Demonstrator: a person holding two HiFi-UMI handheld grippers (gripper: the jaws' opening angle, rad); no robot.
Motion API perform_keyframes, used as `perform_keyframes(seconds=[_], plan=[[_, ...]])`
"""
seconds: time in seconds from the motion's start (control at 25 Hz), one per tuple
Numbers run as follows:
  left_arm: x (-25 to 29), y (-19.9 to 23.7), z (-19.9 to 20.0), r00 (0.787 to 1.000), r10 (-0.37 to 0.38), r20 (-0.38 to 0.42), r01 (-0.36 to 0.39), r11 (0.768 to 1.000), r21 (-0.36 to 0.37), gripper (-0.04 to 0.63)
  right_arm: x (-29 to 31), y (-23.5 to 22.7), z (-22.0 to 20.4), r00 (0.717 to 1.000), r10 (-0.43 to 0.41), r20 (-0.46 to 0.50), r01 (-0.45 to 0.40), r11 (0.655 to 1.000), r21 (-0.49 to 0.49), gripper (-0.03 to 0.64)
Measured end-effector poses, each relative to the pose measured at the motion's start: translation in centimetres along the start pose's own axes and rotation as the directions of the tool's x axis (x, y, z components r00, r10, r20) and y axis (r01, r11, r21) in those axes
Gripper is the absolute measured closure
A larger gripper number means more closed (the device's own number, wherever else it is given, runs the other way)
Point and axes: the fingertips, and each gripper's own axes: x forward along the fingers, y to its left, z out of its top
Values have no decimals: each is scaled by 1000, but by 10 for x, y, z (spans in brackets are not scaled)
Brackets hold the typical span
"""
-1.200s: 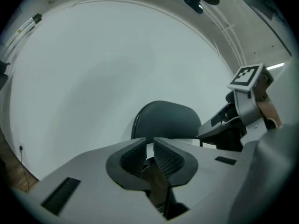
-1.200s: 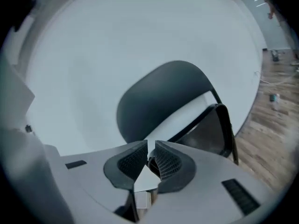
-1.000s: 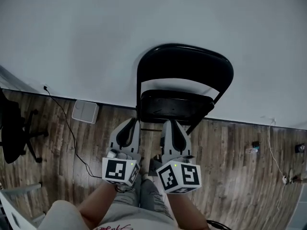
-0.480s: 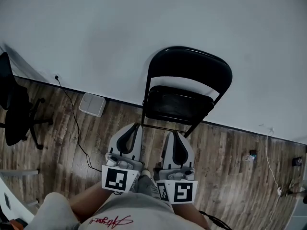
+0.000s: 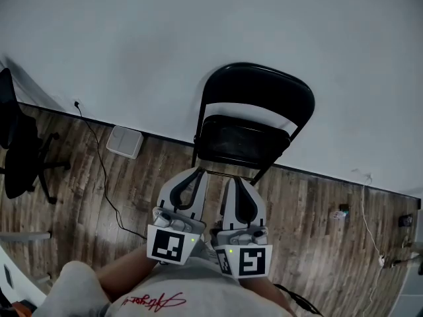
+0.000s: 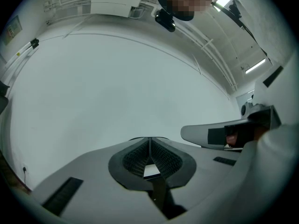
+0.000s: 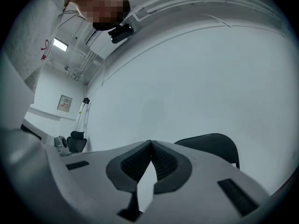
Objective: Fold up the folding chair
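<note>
The folding chair (image 5: 258, 91) is standing open on the wooden floor (image 5: 317, 243) against the white wall (image 5: 132, 32), with its seat (image 5: 241, 142) lying flat and facing the person. Nothing is being gripped, so the step in hand looks like the approach.

To do it well, I judge that one gripper should be steadying the top of the backrest (image 5: 259, 71) while the other is lifting the seat's front edge. That way the seat is swinging up toward the back and the legs are drawing together. The jaws will need opening first, and they should be keeping clear of the hinges, where the frame could pinch.

The left gripper (image 5: 195, 172) and the right gripper (image 5: 236, 181) are hovering side by side in front of the seat's front edge, near it but apart from it. Both are pointing roughly level toward the chair, each with its jaws pressed together on nothing, and both are sitting close in front of the person's body.
</note>
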Motion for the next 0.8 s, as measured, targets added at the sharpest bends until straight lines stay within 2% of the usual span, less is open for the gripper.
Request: perform_keyframes(seconds=[0.28, 0.44, 0.8], plan=[[10, -5, 7, 1000, -11, 4, 11, 1000, -4, 566, 2, -17, 10, 999, -35, 3, 35, 999, 1, 601], [7, -12, 16, 999, -33, 28, 33, 999, 1, 566, -1, -16, 16, 999, -33, 15, 33, 999, -2, 601], [7, -17, 18, 998, -56, 22, 56, 998, 1, 566, -2, -16, 11, 999, -37, -5, 37, 999, 15, 601]])
